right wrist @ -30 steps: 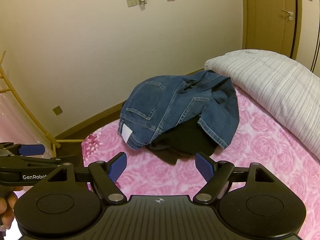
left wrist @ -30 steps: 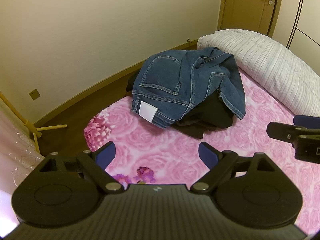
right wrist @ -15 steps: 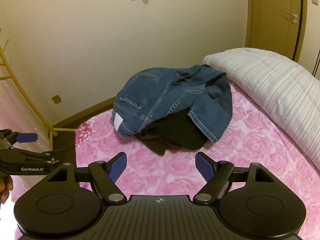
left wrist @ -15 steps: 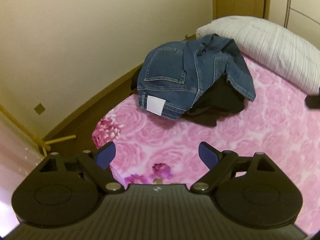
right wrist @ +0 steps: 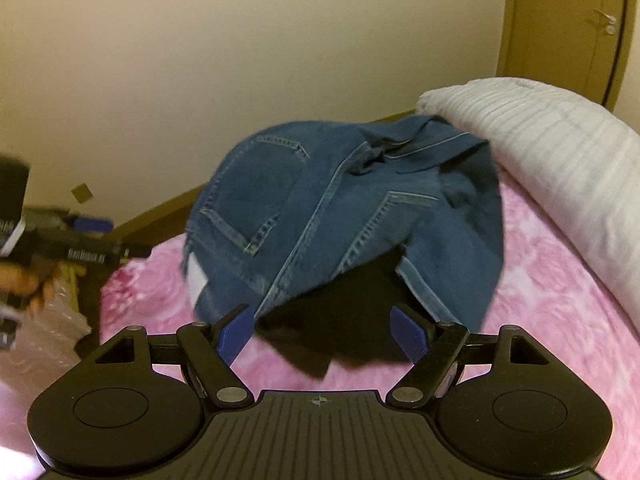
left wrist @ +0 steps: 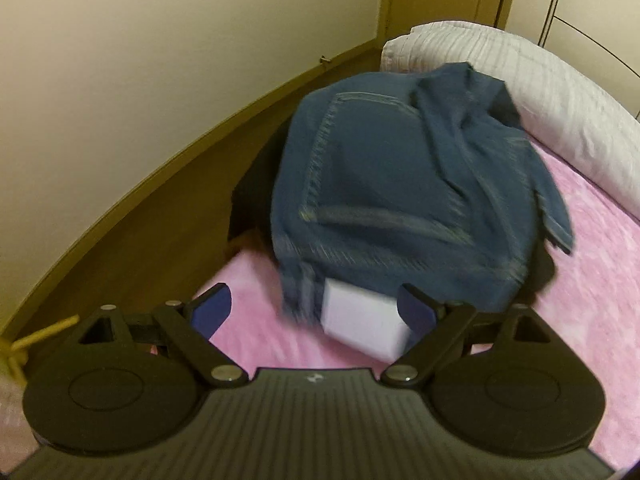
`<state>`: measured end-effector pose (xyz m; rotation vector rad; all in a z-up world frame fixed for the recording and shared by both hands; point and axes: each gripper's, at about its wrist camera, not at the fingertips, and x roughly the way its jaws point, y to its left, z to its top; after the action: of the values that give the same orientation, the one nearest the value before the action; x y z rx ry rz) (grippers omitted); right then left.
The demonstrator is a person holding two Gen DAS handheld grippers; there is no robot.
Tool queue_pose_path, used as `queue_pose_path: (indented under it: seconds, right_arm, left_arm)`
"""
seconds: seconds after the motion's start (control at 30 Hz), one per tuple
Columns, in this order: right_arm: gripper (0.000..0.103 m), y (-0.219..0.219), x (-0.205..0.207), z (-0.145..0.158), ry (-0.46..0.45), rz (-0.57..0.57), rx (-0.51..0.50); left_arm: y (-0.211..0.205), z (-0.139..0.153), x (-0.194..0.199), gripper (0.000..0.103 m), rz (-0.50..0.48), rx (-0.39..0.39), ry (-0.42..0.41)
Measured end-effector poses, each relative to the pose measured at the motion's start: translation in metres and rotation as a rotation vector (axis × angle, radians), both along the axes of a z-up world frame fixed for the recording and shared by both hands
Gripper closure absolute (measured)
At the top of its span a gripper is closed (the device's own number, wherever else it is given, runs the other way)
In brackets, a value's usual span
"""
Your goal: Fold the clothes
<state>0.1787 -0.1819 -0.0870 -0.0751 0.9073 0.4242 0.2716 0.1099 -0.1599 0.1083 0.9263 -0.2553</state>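
Nothing is folded yet: the jeans (left wrist: 400,184) lie heaped over dark clothes (right wrist: 340,332) on the bed (right wrist: 540,300), with the left gripper (left wrist: 316,312) and right gripper (right wrist: 324,328) both spread wide, empty, close by.

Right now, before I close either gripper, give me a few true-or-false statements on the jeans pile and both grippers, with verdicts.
1. The jeans lie on top of a black garment. True.
2. The left gripper is shut on the jeans. False: its jaws stand open, with the white tag between them.
3. The right gripper is open and holds nothing. True.
4. The jeans are folded flat. False: they sit in a crumpled heap.
5. The pile rests on a green sheet. False: the sheet is pink and floral.
6. A white duvet lies beyond the pile. True.
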Motion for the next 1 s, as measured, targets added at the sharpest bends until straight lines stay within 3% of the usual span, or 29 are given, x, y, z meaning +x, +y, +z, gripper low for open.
queue_pose_path:
  seconds: [0.13,0.3,0.33,0.37,0.4,0.47,0.53,0.57,0.63,0.73,0.83,1.0]
  right_arm:
    - [0.024,0.017,0.05,-0.037,0.023,-0.038,0.004]
    - [0.024,0.032,0.096,-0.079,0.079,-0.054,0.013]
    - [0.024,0.035,0.102,-0.084,0.088,-0.052,0.017]
    - [0.024,0.036,0.107,-0.09,0.101,-0.057,0.027]
    - [0.024,0.037,0.111,-0.096,0.117,-0.072,0.036]
    - [0.024,0.036,0.12,-0.106,0.149,-0.104,0.061]
    - [0.028,0.032,0.123,-0.107,0.176,-0.156,0.101]
    - [0.036,0.03,0.123,-0.105,0.185,-0.176,0.113]
    - [0.067,0.026,0.123,-0.095,0.18,-0.182,0.116]
    - [0.09,0.017,0.12,-0.076,0.167,-0.185,0.134]
    - [0.101,-0.008,0.104,-0.045,0.139,-0.223,0.228]
    - [0.101,-0.058,0.052,-0.002,0.09,-0.28,0.303]
  left_arm:
    - [0.005,-0.034,0.056,0.015,-0.075,-0.041,0.02]
    - [0.007,-0.067,0.083,0.02,-0.122,-0.077,0.085]
    - [0.008,-0.07,0.083,0.028,-0.131,-0.098,0.089]
    - [0.01,-0.069,0.081,0.044,-0.132,-0.107,0.088]
    - [0.011,-0.066,0.079,0.046,-0.13,-0.108,0.084]
    - [0.014,-0.062,0.074,0.079,-0.127,-0.109,0.077]
    - [0.021,-0.052,0.071,0.098,-0.098,-0.116,0.069]
    - [0.024,-0.044,0.068,0.098,-0.101,-0.121,0.057]
    - [0.029,-0.028,0.06,0.099,-0.13,-0.135,0.028]
    - [0.034,0.003,0.044,0.1,-0.18,-0.154,-0.03]
    - [0.039,0.045,0.023,0.1,-0.23,-0.238,-0.106]
    - [0.012,0.112,-0.032,0.1,-0.422,-0.343,-0.204]
